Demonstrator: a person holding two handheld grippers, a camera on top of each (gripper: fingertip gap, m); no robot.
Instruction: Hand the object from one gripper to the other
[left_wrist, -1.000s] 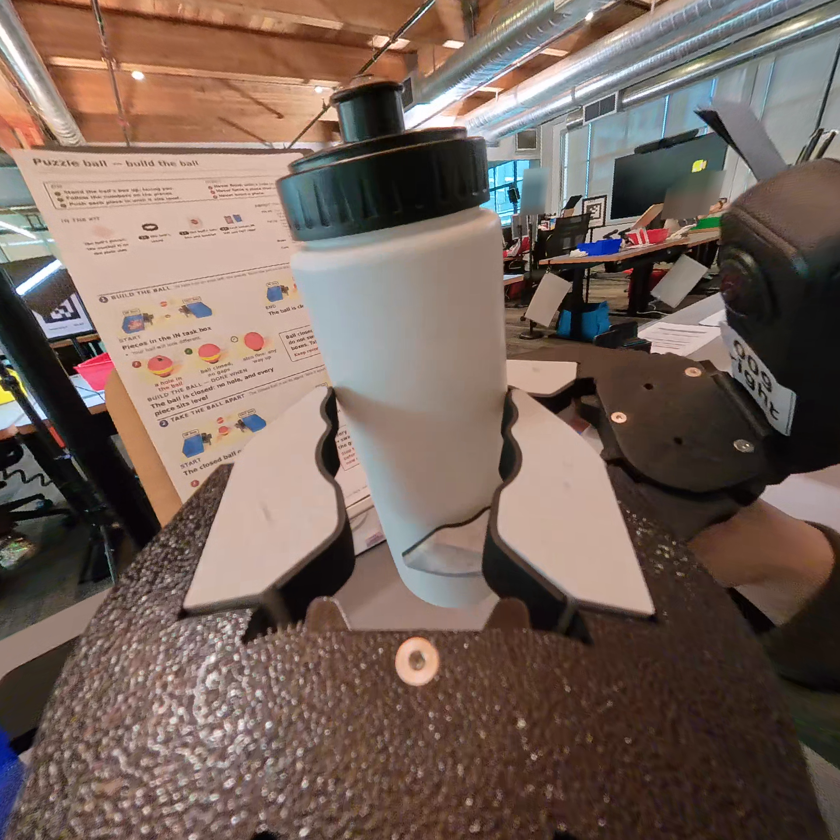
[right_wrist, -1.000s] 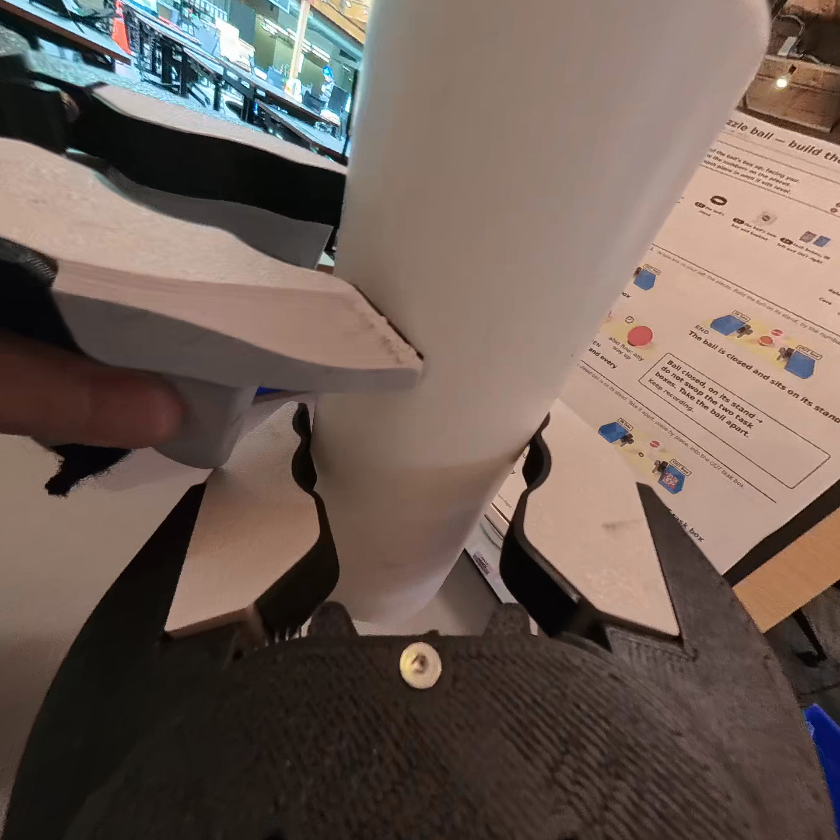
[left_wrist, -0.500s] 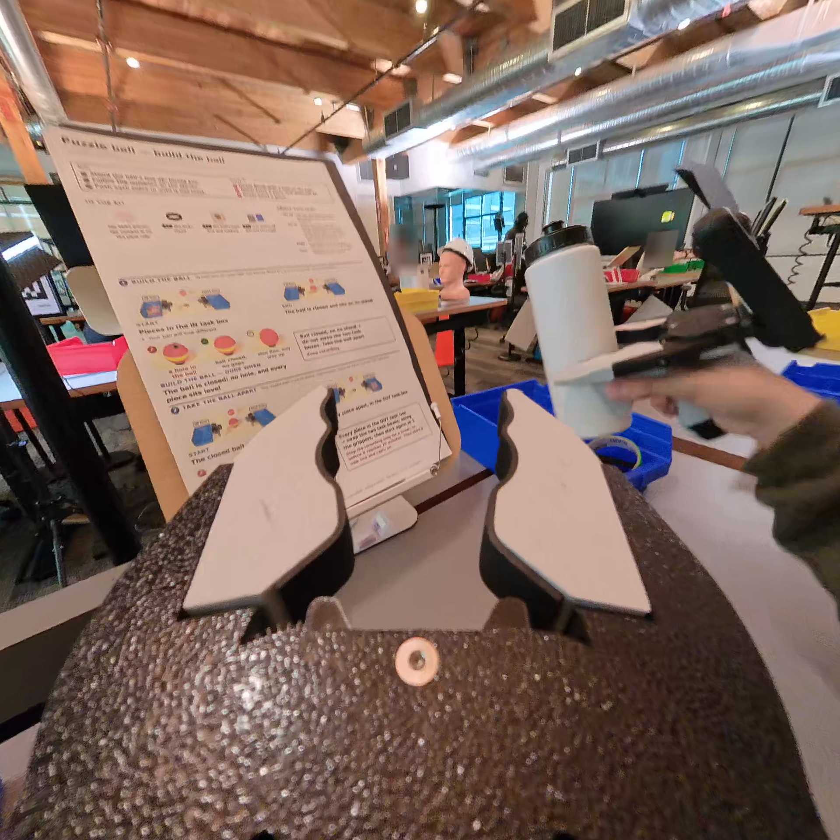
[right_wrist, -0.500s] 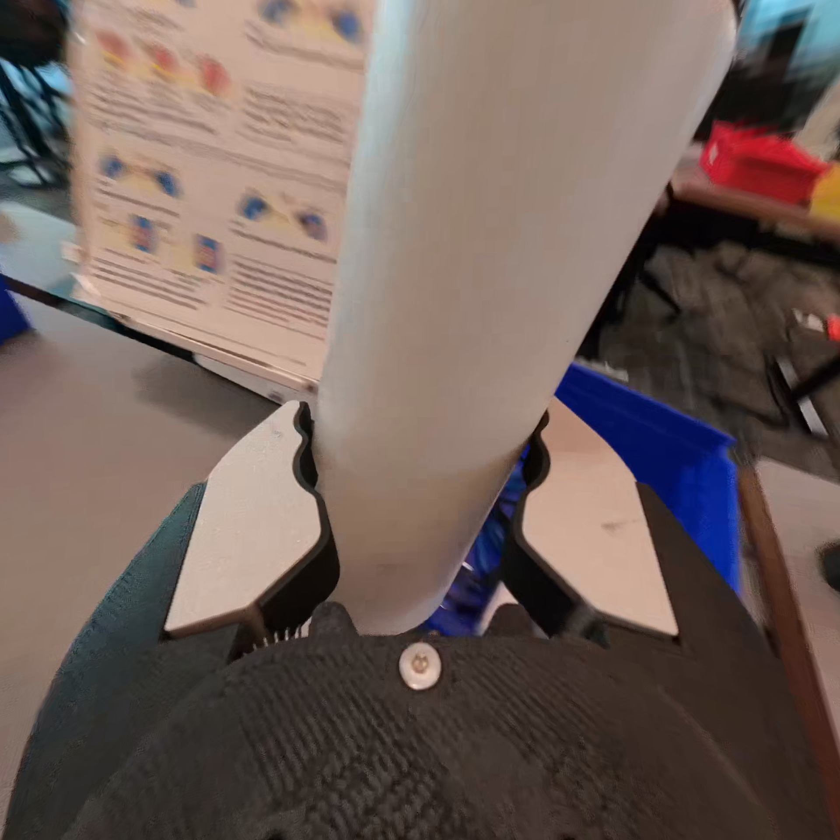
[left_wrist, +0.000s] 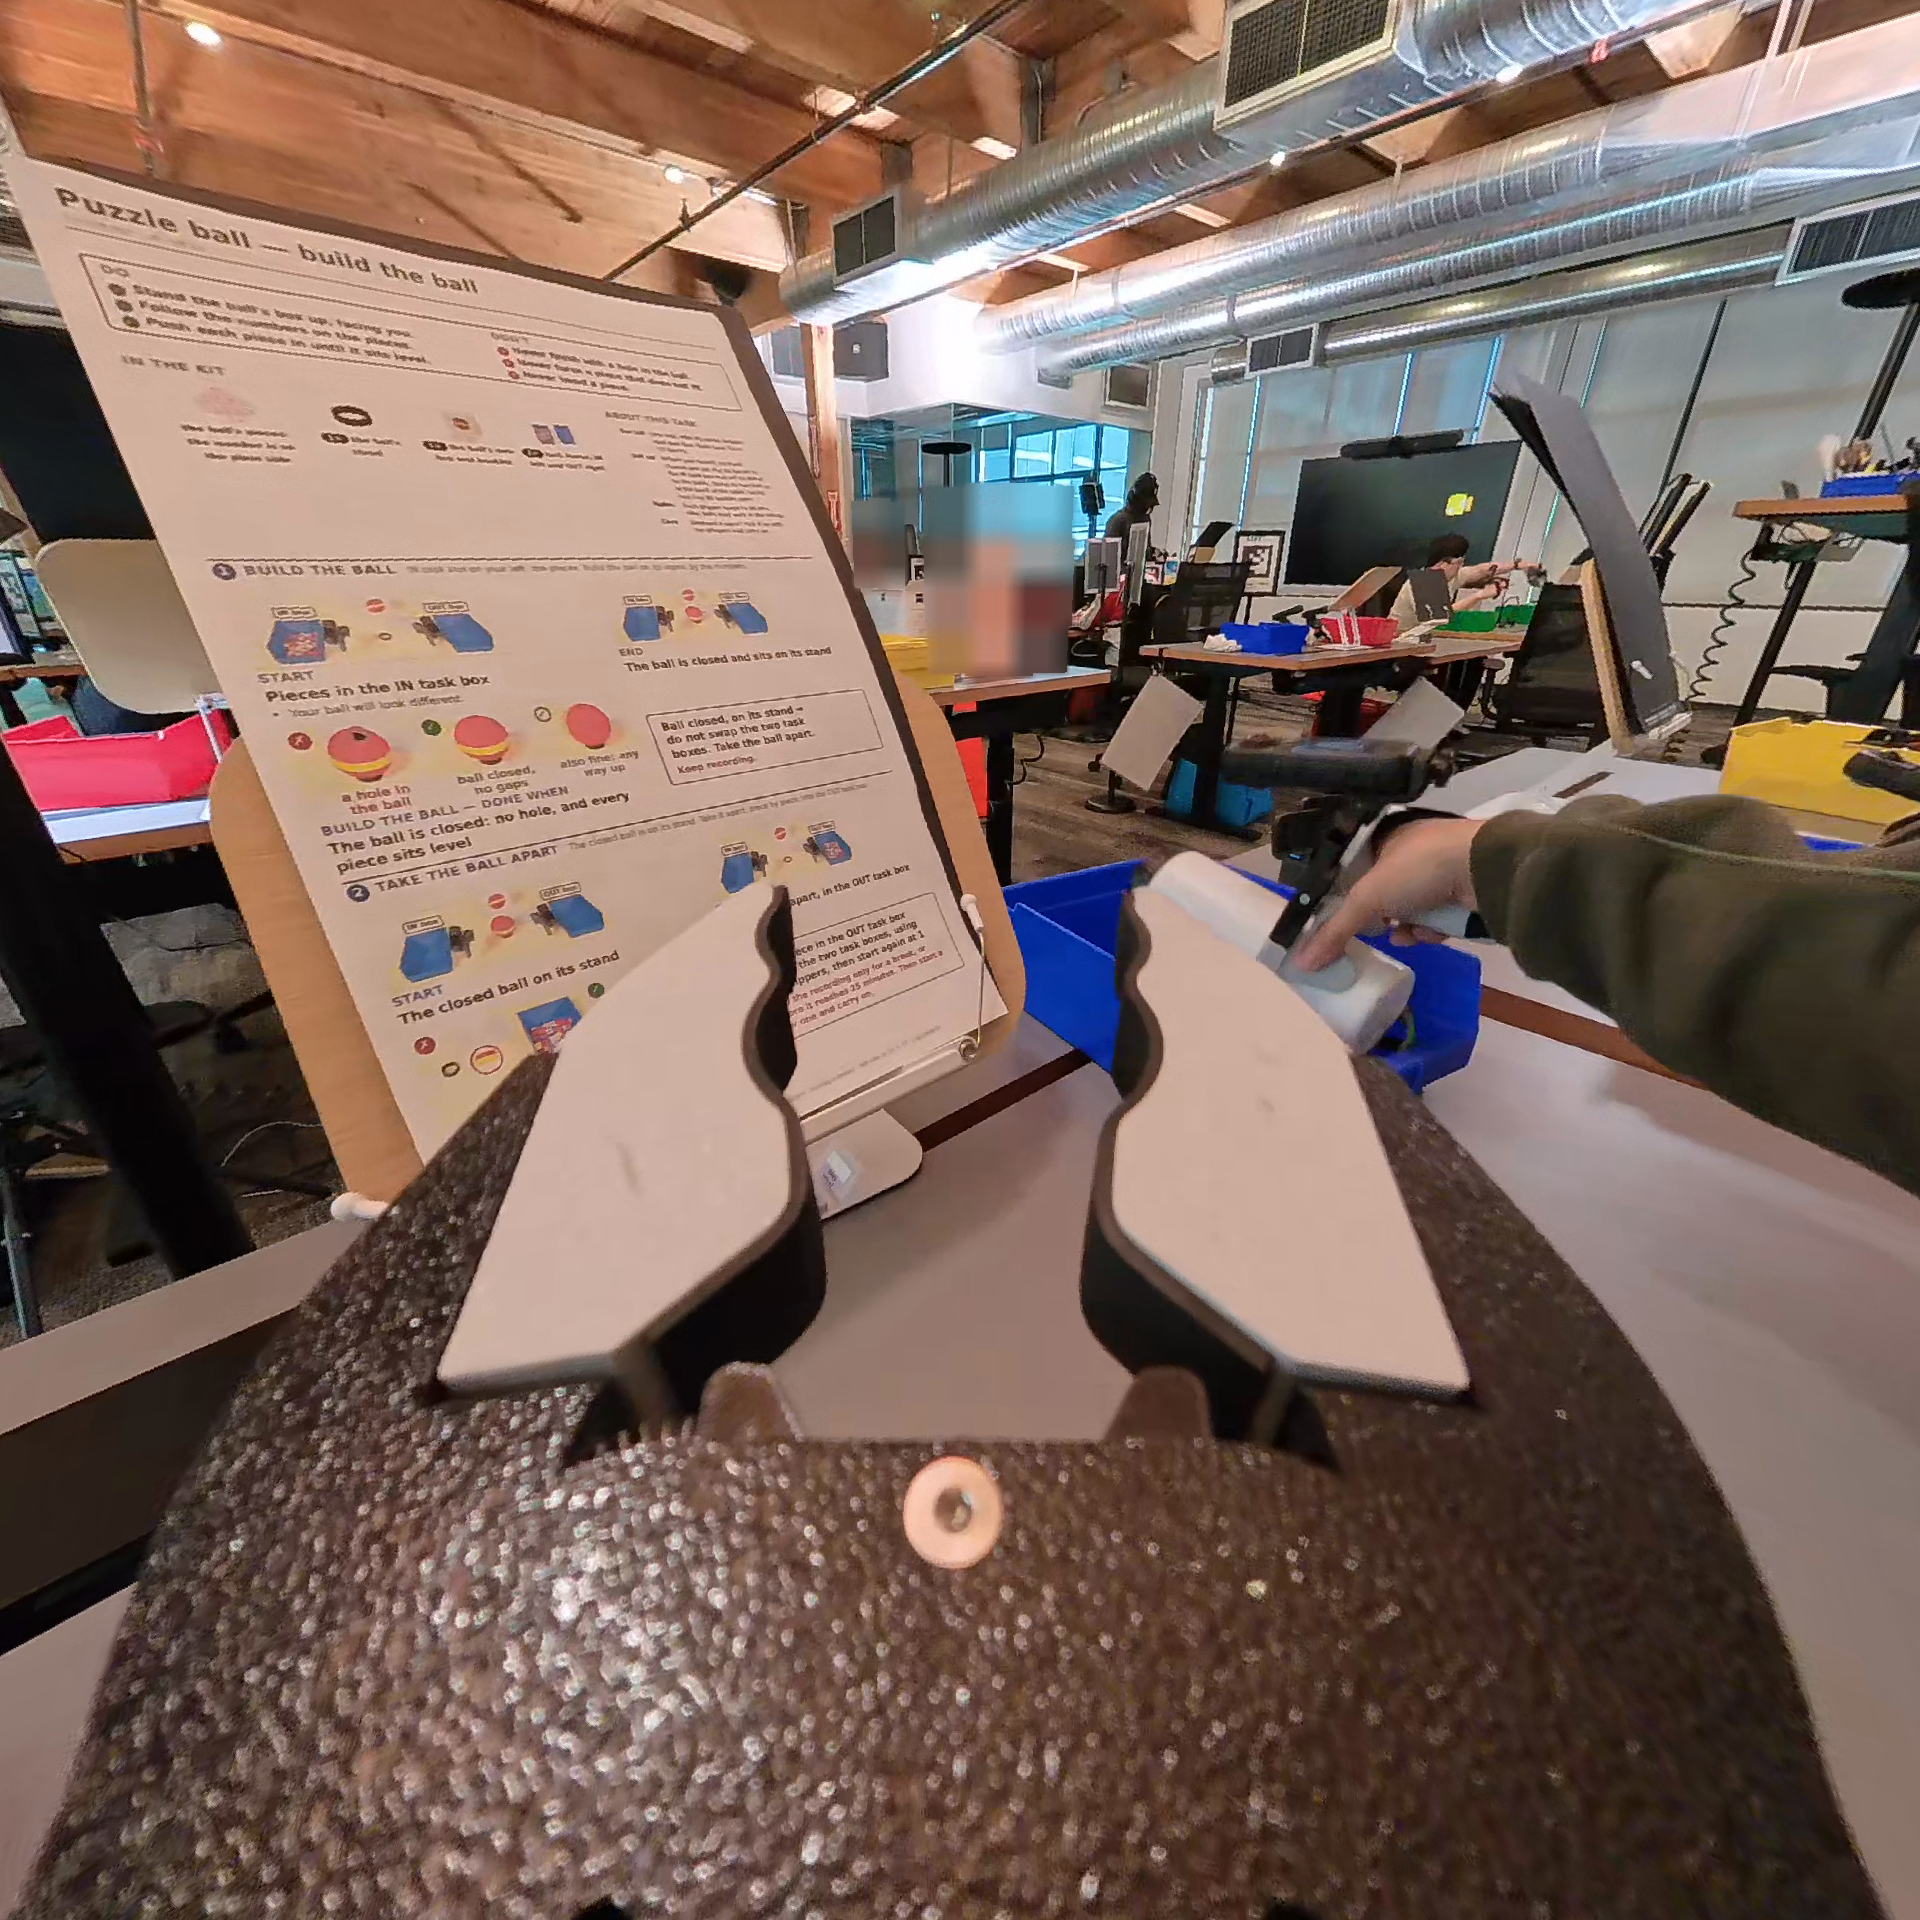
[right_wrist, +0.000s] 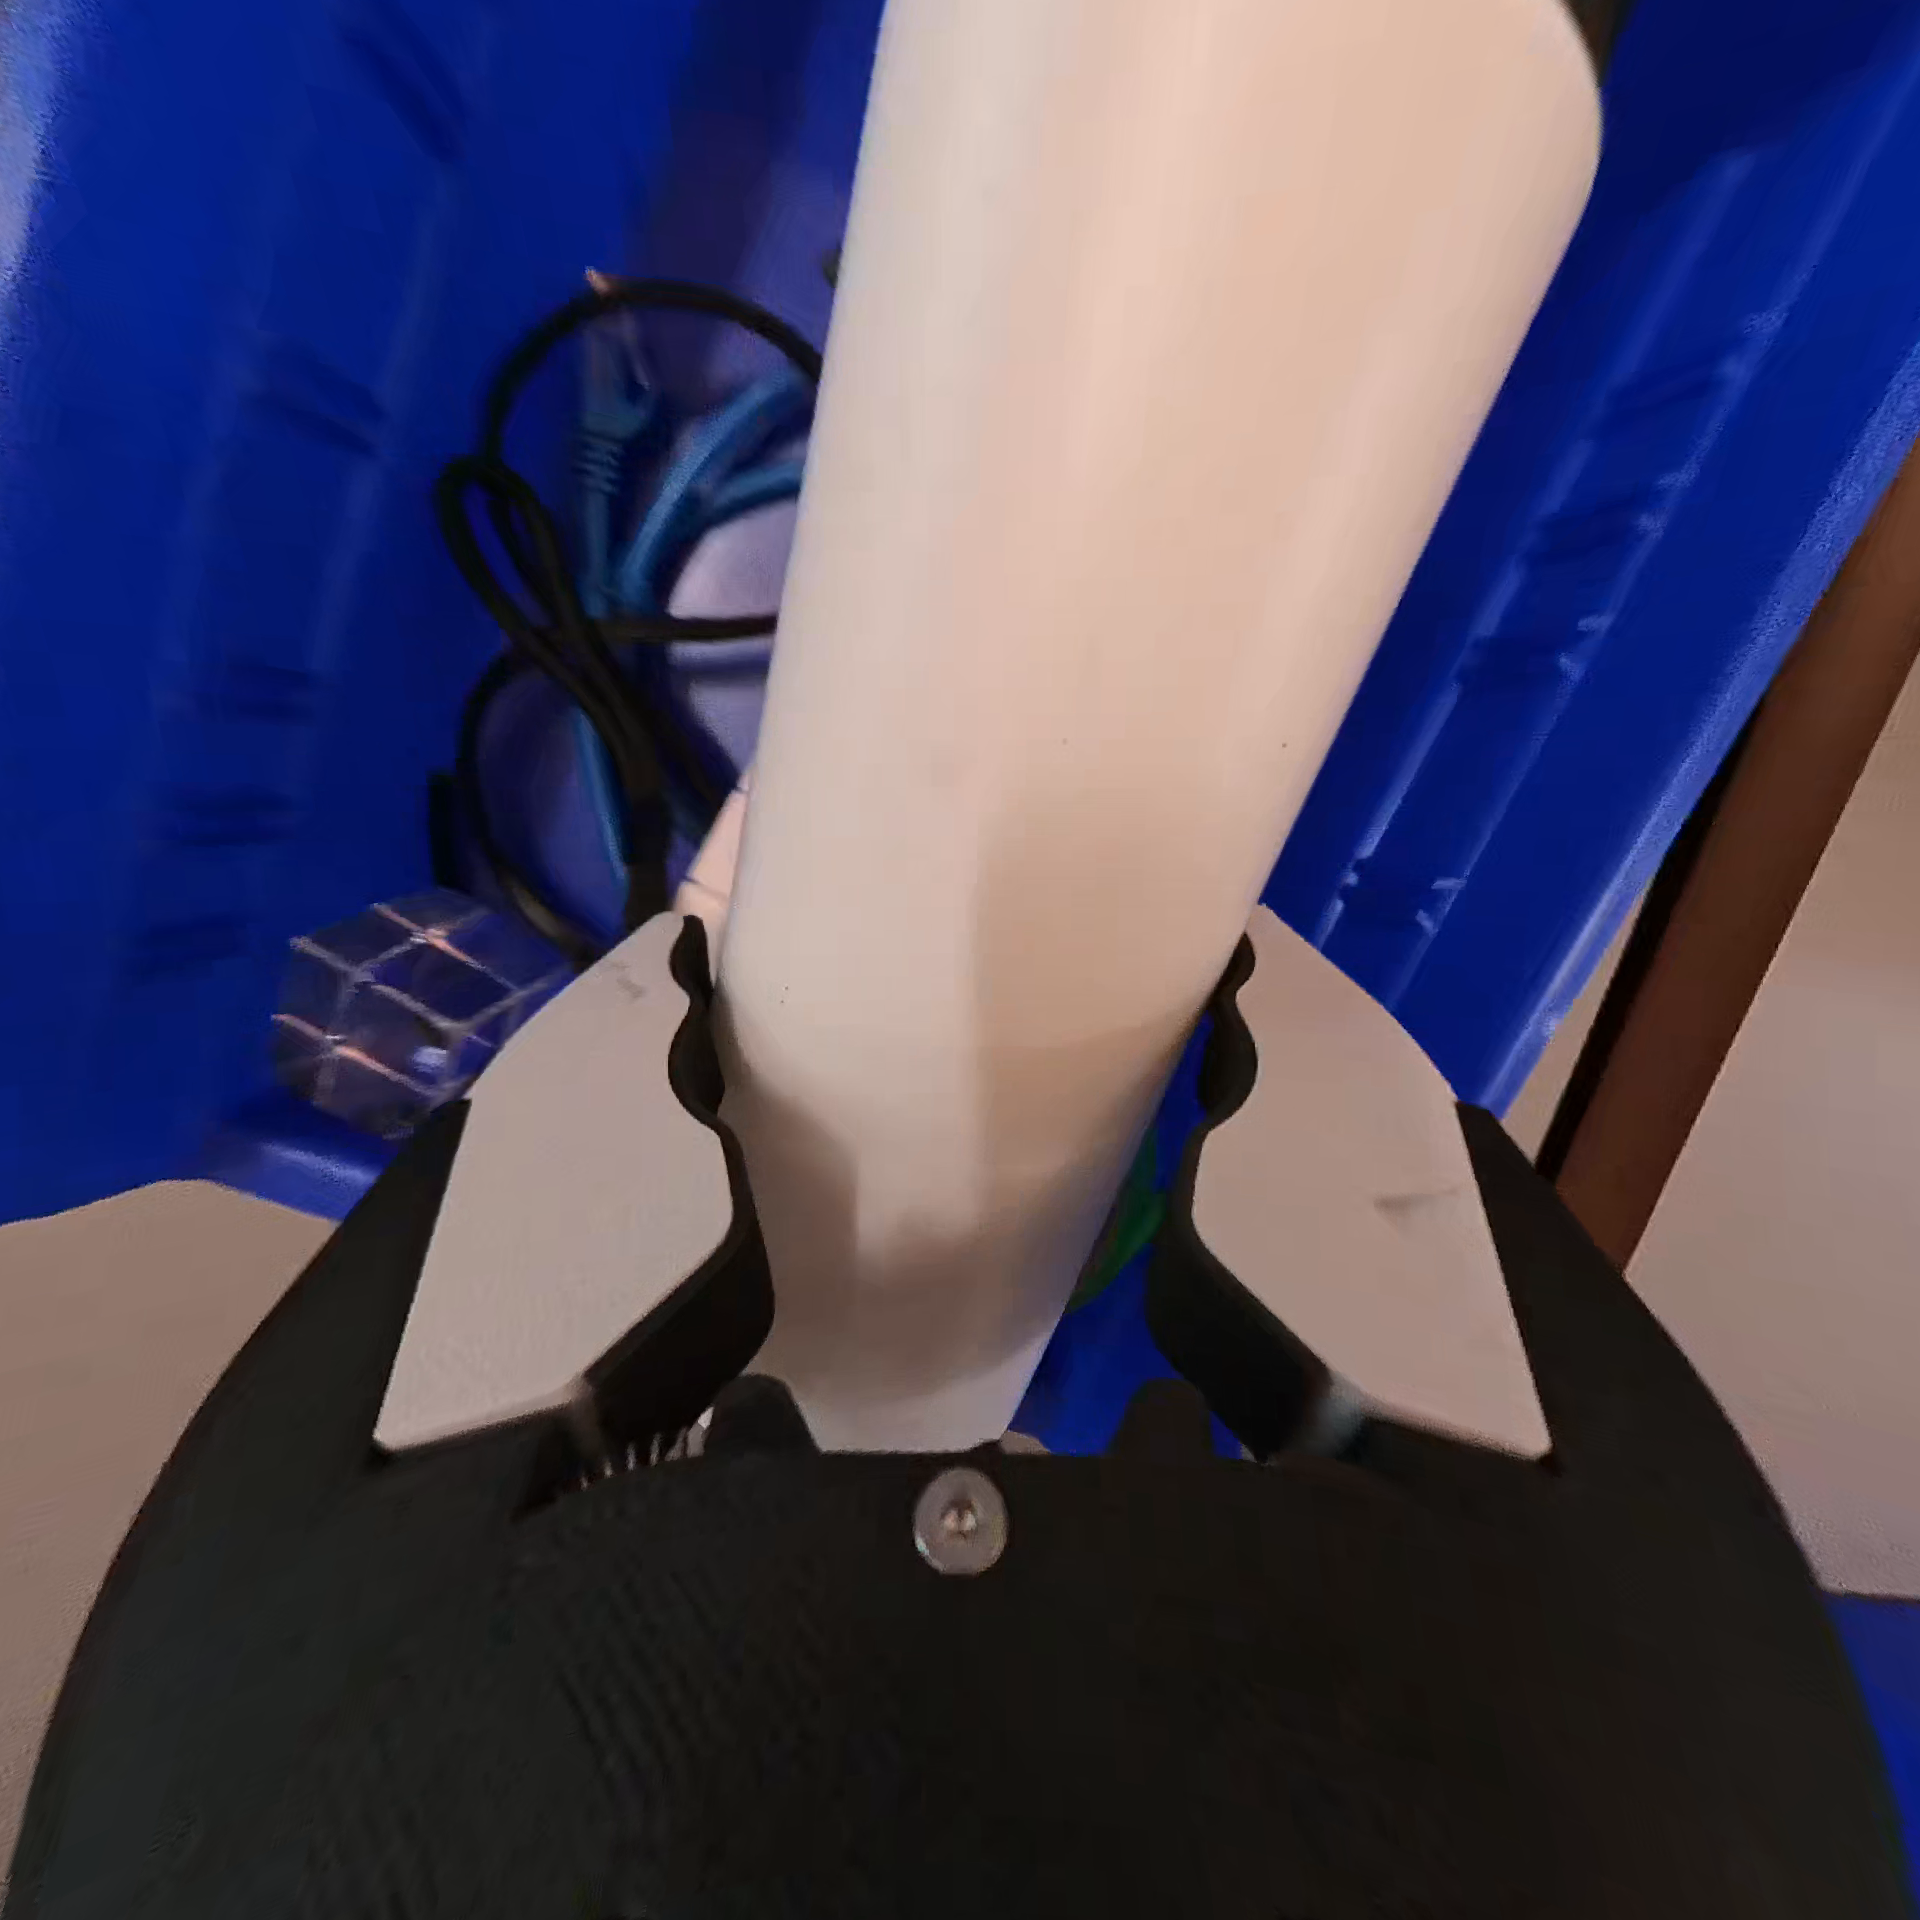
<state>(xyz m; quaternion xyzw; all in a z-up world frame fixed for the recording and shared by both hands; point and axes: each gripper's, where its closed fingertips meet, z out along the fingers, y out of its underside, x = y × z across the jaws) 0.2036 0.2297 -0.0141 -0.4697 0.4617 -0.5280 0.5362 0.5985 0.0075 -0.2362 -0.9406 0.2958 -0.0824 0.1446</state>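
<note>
One object: white plastic cylinder bottle (right_wrist: 1122, 582), clamped in right gripper (right_wrist: 961, 1049), tilted over blue plastic bin (right_wrist: 208, 520).
Change: a second ago both grippers held it; left gripper (left_wrist: 951, 1049) now spread, empty. Handover looks done.
Room: bin walls close; cables (right_wrist: 582, 582), cube (right_wrist: 384, 1008) below.

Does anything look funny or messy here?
The white bottle, gripped by the right gripper, is tipped over the blue bin instead of upright. Inside, cables lie tangled. Nothing looks spilled or broken.
</note>
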